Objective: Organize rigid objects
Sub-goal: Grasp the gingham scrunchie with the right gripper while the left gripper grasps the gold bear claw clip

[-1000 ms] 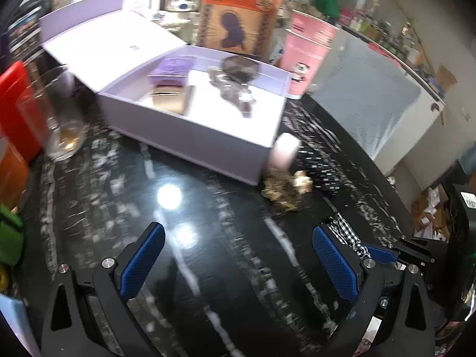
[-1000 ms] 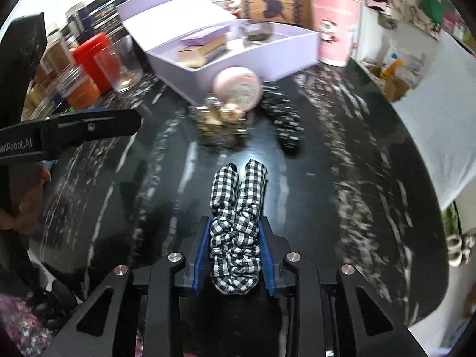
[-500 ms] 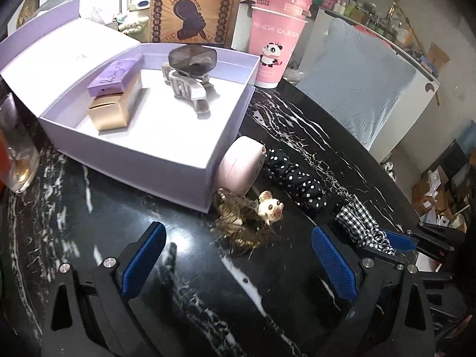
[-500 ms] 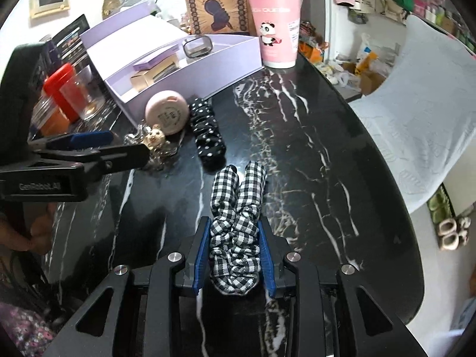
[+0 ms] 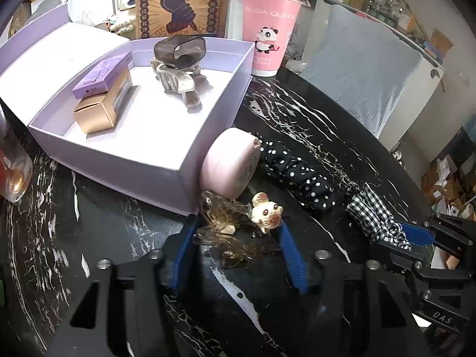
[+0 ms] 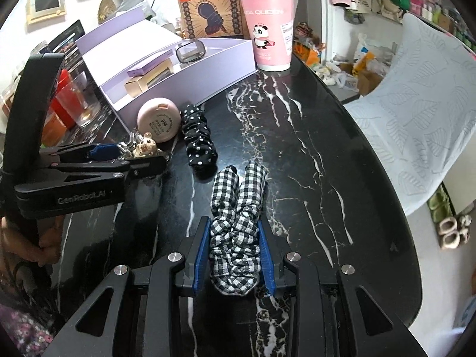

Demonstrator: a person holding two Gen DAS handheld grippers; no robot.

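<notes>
Compact [image 5: 227, 165], dotted scrunchie [image 5: 297, 175], lavender box [image 5: 125, 160], crowding mouse clip [image 5: 238, 223]

A clear amber hair clip with a small cream mouse figure [image 5: 238, 226] lies on the black marble table [image 5: 312, 125], just off the near corner of the open lavender box [image 5: 166, 166]. A round pink compact [image 5: 229, 163] stands on edge, leaning against that box's side wall. A black polka-dot scrunchie [image 5: 297, 175] lies stretched out just beside the compact, on its far side from the box. A black-and-white gingham scrunchie [image 6: 238, 238] sits farther out from the box. Inside the box rest a purple carton stacked on a gold carton [image 5: 101, 101], a grey claw clip [image 5: 175, 80] and a smoky translucent case [image 5: 180, 49].
</notes>
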